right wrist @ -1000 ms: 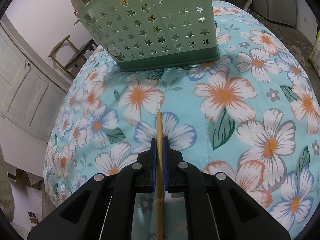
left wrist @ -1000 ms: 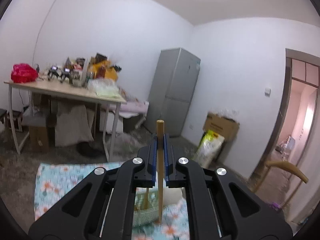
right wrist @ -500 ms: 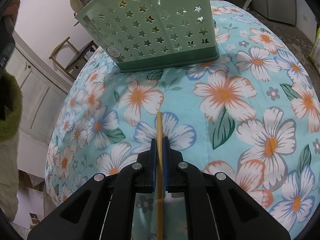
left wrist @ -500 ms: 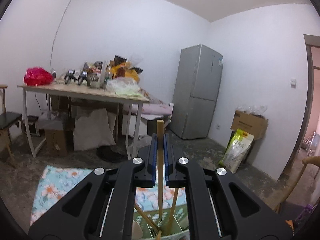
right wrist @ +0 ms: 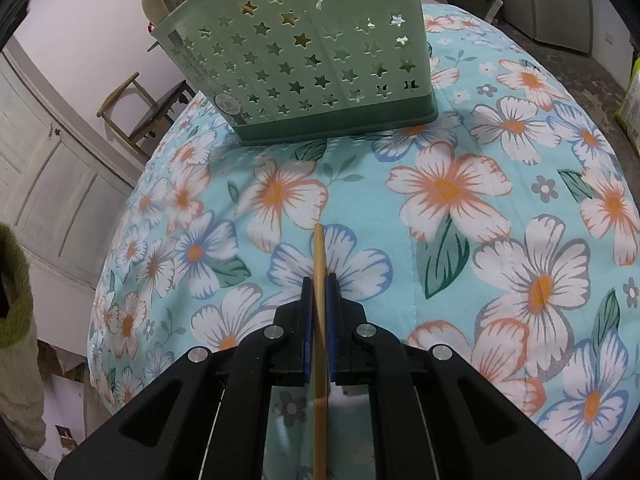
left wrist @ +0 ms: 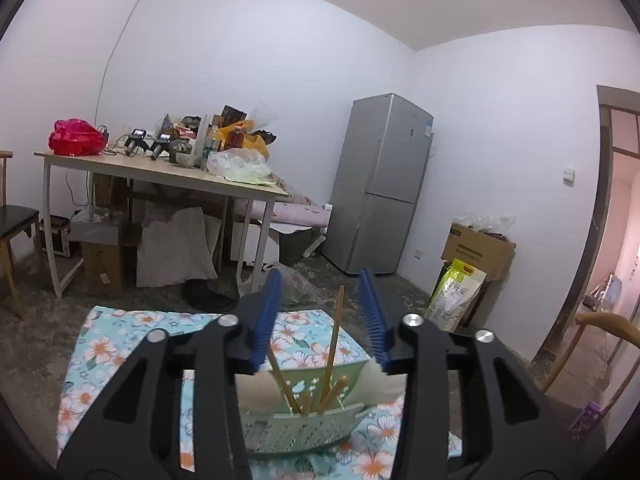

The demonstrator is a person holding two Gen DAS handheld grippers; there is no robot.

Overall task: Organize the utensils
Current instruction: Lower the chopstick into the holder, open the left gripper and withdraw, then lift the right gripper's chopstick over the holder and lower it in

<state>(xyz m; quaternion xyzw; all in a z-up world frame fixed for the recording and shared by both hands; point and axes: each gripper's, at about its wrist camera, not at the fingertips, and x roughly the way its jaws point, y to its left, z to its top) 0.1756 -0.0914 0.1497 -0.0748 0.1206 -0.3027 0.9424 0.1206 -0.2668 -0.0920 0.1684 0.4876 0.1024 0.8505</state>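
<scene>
My left gripper (left wrist: 320,280) hangs over the green utensil basket (left wrist: 300,428) and its jaws are opening. A wooden chopstick (left wrist: 335,340) stands free between the blue pads, its lower end down in the basket among other wooden sticks (left wrist: 284,384). My right gripper (right wrist: 319,280) is shut on a second wooden chopstick (right wrist: 319,256) that points toward the star-punched green basket (right wrist: 304,60) on the floral tablecloth (right wrist: 460,200). The chopstick's tip stops short of the basket.
A cluttered wooden table (left wrist: 160,172), a grey fridge (left wrist: 380,184), a cardboard box (left wrist: 476,248) and a yellow bag (left wrist: 456,292) stand across the room. Wooden chairs (right wrist: 136,104) sit beside the round table. A green sleeve (right wrist: 12,284) shows at the left edge.
My left gripper sank toward the basket and its pads parted, letting the chopstick go; the stick now stands in the basket. The right gripper and its chopstick have not moved.
</scene>
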